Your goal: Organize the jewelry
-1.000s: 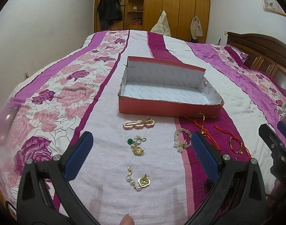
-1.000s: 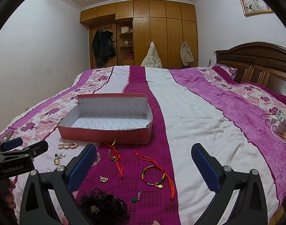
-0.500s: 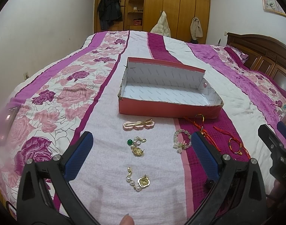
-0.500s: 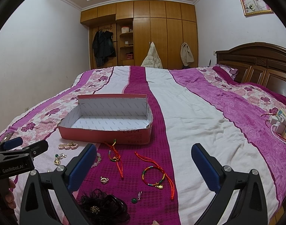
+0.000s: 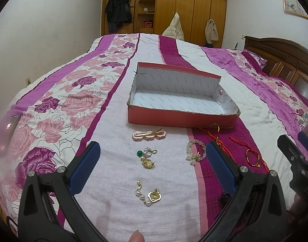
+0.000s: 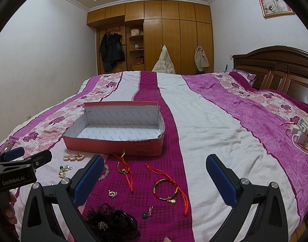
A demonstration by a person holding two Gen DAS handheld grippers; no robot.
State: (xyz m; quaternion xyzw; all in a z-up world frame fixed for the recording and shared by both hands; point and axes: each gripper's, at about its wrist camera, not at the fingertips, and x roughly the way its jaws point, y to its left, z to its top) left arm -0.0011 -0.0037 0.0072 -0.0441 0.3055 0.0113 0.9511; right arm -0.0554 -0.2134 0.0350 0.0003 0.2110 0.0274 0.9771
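An open pink box (image 5: 182, 119) with a white inside stands on the bed; it also shows in the right wrist view (image 6: 113, 147). In front of it lie a pink-gold hair clip (image 5: 149, 134), a green-bead earring cluster (image 5: 147, 157), a pearl and gold earring (image 5: 149, 194) and a bead bracelet (image 5: 195, 153). My left gripper (image 5: 152, 161) is open and empty above these. My right gripper (image 6: 154, 177) is open and empty over red cord bracelets (image 6: 124, 166), a coloured bangle (image 6: 166, 188), a gold pendant (image 6: 112, 193), a green drop earring (image 6: 147, 213) and a black hair piece (image 6: 113, 221).
The bed has a purple, pink and white floral cover (image 6: 204, 125). A phone (image 5: 6, 132) lies at the left edge. A power strip with chargers (image 6: 301, 134) sits at the right. A wooden headboard (image 6: 275, 68) and wardrobes (image 6: 164, 38) stand behind.
Both grippers have barely drifted; the view of the box and jewelry is nearly unchanged. Nothing was picked up or let go.
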